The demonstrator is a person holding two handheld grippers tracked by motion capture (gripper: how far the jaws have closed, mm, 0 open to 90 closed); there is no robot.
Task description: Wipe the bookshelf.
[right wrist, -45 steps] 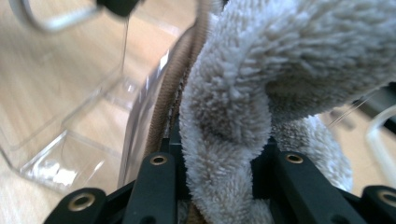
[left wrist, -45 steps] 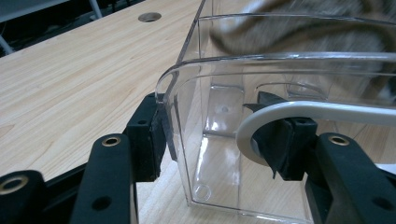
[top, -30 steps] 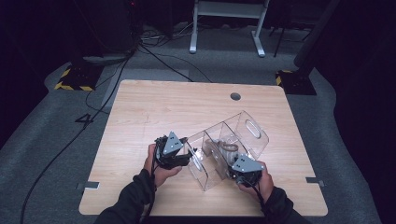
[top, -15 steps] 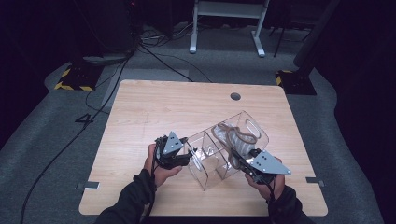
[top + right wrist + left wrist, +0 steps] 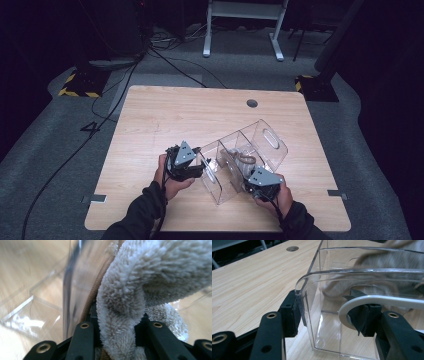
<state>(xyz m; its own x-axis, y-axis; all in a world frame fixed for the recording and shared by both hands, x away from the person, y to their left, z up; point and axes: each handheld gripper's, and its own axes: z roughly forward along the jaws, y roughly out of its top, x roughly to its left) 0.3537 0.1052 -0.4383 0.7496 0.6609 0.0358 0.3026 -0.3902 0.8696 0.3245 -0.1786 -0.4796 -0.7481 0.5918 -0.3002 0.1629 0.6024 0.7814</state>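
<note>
Towel (image 5: 130, 290) goes into the clear bin (image 5: 250, 150) on the counter (image 5: 165, 115).
We pinch the fuzzy towel in our right gripper (image 5: 250, 181), at the bin's 5 o'clock side. Our left gripper (image 5: 199, 167) clamps the bin's wall at 9 o'clock. Let's keep it steady and lower slowly.

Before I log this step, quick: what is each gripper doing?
Left gripper: closed on the end wall of the clear bin.
Right gripper: closed on the fluffy grey towel, at the bin.
</note>
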